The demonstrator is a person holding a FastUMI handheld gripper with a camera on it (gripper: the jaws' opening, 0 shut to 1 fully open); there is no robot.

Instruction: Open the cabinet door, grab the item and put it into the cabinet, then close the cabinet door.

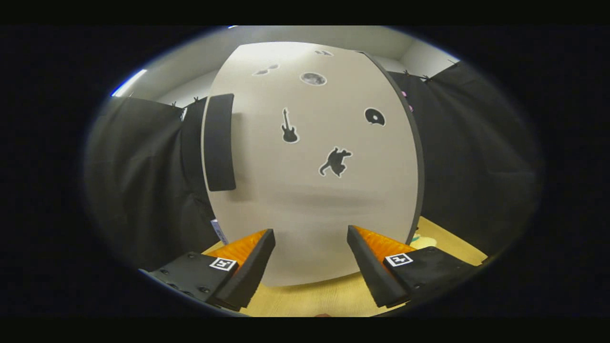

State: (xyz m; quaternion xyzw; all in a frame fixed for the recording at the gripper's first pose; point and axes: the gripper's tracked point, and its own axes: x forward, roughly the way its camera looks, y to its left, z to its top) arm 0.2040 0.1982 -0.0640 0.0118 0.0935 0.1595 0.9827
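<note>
We see the cabinet door [310, 200] closed, standing just ahead of the fingers, its dark handle [219, 142] up to the left. Stickers mark the panel. Our gripper [310, 252] is released, fingers spread, gripping nothing, above the wooden table [314, 300].

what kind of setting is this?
Likely a staged recording booth, not a home: black cloth walls, a small stickered cabinet door on a wooden tabletop. The gripper is open, holding nothing.
</note>
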